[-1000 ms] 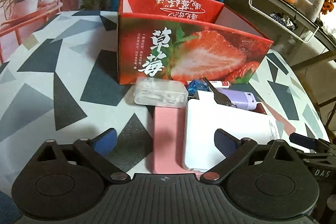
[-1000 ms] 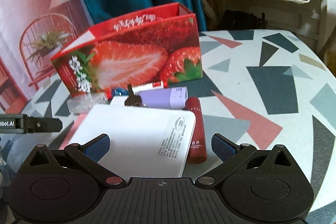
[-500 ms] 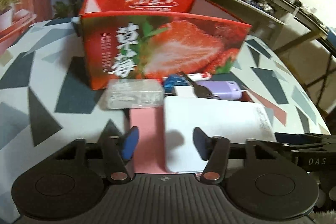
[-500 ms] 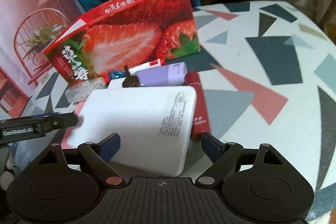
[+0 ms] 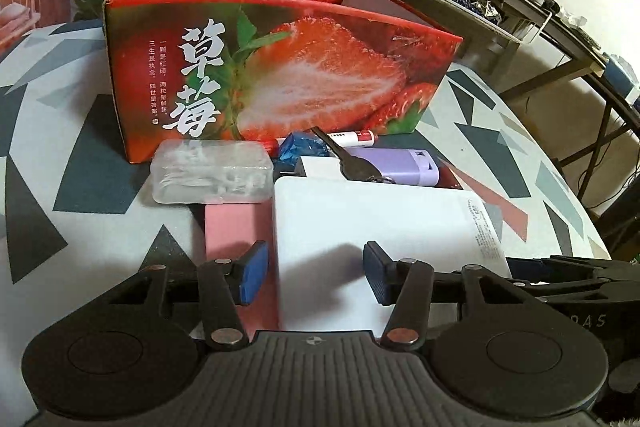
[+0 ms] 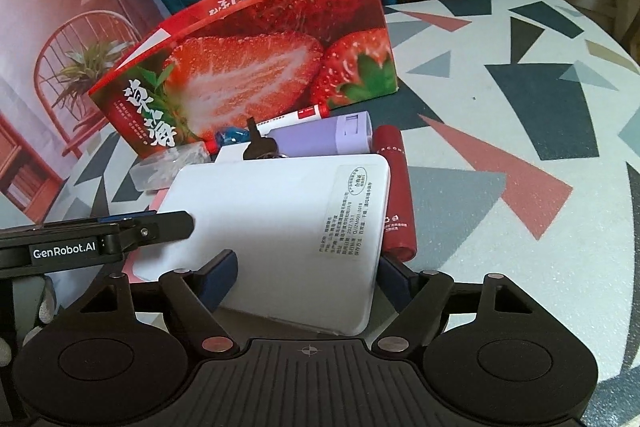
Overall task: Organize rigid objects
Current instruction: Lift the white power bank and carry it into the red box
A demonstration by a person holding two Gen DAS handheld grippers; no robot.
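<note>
- Right now the left gripper (image 5: 311,277) sits low over the near edge of the patterned table (image 5: 60,155), its jaws partly apart: one blue pad lies over the pink flat item (image 5: 230,227), the other over the white power bank (image 5: 380,219). I cannot tell whether either pad presses on anything.
- Over on the other side, the right gripper (image 6: 308,277) has its jaws set on either side of the white power bank (image 6: 280,219), and both pads touch its sides; its near end is tilted up off the table (image 6: 520,131).
- Just beside the power bank lies a dark red tube (image 6: 396,195), touching its long edge.
- Behind it sit a lilac case (image 5: 394,167), a dark key (image 5: 352,163), a blue wrapped piece (image 5: 300,149) and a white-and-red tube (image 5: 356,137).
- Next to those, a clear plastic box (image 5: 212,177) rests across the far end of the pink item.
- Further back, toward the table's far edge, the open-topped strawberry box (image 5: 280,79) stands upright, the small things close against its front wall.
</note>
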